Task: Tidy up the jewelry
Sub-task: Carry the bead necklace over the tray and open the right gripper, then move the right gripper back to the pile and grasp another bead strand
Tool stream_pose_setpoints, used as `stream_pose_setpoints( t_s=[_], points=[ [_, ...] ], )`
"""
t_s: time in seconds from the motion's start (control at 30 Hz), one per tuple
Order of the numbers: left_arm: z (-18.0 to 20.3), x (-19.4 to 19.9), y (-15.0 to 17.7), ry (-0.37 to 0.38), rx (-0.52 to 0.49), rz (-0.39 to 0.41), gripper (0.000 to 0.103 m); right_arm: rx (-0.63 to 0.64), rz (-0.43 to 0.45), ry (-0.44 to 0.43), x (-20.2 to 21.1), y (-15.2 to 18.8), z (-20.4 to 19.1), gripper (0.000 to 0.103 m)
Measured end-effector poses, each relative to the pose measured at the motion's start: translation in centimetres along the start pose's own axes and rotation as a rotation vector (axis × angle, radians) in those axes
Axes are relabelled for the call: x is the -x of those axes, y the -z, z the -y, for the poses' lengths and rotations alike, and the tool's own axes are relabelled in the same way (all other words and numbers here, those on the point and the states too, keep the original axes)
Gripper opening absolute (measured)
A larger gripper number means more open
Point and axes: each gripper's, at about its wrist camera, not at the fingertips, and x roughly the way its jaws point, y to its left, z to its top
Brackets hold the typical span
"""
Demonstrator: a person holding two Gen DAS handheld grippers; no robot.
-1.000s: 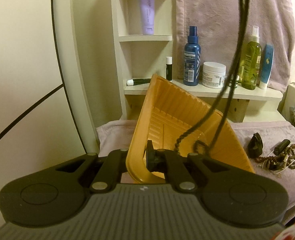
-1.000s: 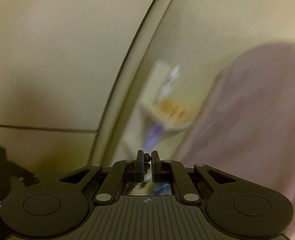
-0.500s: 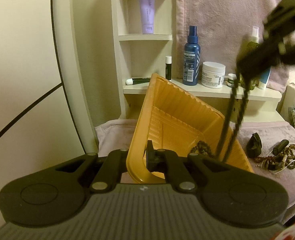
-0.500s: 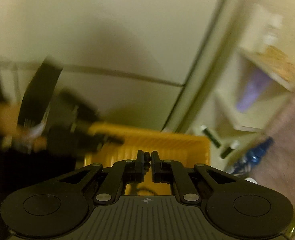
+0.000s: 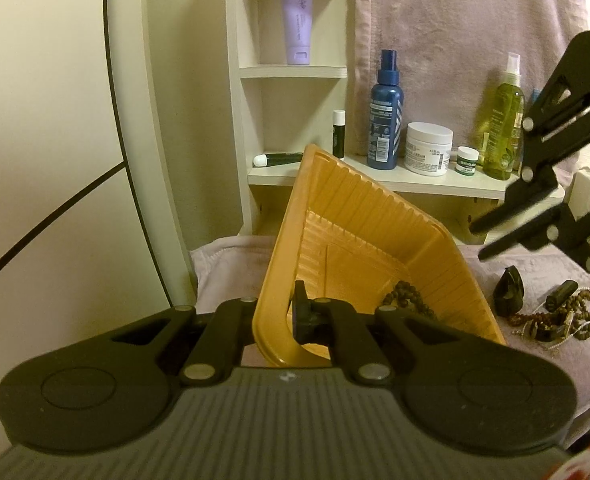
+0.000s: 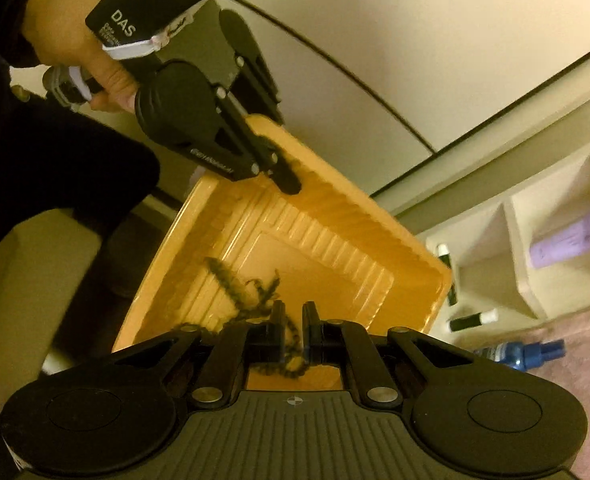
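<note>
My left gripper [image 5: 279, 316] is shut on the near rim of an orange ribbed tray [image 5: 359, 208] and holds it tilted up above a pink cloth. A dark bead necklace [image 5: 405, 300] lies bunched in the tray's low corner. My right gripper [image 5: 477, 243] hangs at the right, just above the tray's right rim, fingers pointing left. In the right wrist view a strand of the necklace [image 6: 231, 280] runs from the tray [image 6: 335, 236] up between the nearly closed fingers of my right gripper [image 6: 293, 316]. A hand carries the left gripper [image 6: 285, 160] there.
A pile of brown beaded jewelry [image 5: 555, 316] and a dark clip [image 5: 509, 290] lie on the pink cloth right of the tray. Behind stands a white shelf [image 5: 415, 184] with a blue spray bottle [image 5: 383, 128], a white jar [image 5: 429, 148] and a green bottle [image 5: 501, 120].
My right gripper has come down from above into the left wrist view, rolling as it sank. The hanging bead strands have settled into the tray. The left gripper and tray stayed put.
</note>
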Motion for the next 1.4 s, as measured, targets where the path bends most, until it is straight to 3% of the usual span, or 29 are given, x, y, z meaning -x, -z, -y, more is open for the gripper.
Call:
stream_pose_setpoints(
  t_s=[0.2,0.4,0.67,0.8,0.9,1.03,1.27,1.4],
  points=[
    [0.0,-0.1,0.0,0.000,-0.001,-0.001,0.005,-0.125,0.030,0.158,2.4,1.4,1.0,0.007],
    [0.1,0.0,0.0,0.000,-0.003,-0.001,0.005,-0.479,-0.009,0.347,6.7,7.5,1.1,0.008],
    [0.2,-0.1,0.1,0.002,-0.011,-0.002,0.005,-0.974,-0.128,0.504,10.0,17.2,-5.4,0.008],
    [0.3,0.0,0.1,-0.001,-0.017,-0.004,0.005,-1.166,-0.173,0.541,10.0,19.7,-8.8,0.009],
    [0.4,-0.1,0.0,-0.005,-0.025,-0.008,0.005,-1.233,-0.184,0.536,9.4,20.6,-10.8,0.010],
    [0.4,-0.2,-0.1,-0.008,-0.032,-0.013,0.005,-1.226,-0.192,0.497,8.0,20.6,-12.0,0.010],
    [0.6,-0.1,-0.1,-0.012,-0.039,-0.013,0.005,-1.216,-0.251,0.490,5.4,22.1,-11.4,0.011],
    [0.6,-0.1,-0.1,-0.012,-0.042,-0.014,0.005,-1.300,-0.256,0.512,5.2,23.7,-10.8,0.018]
  ],
)
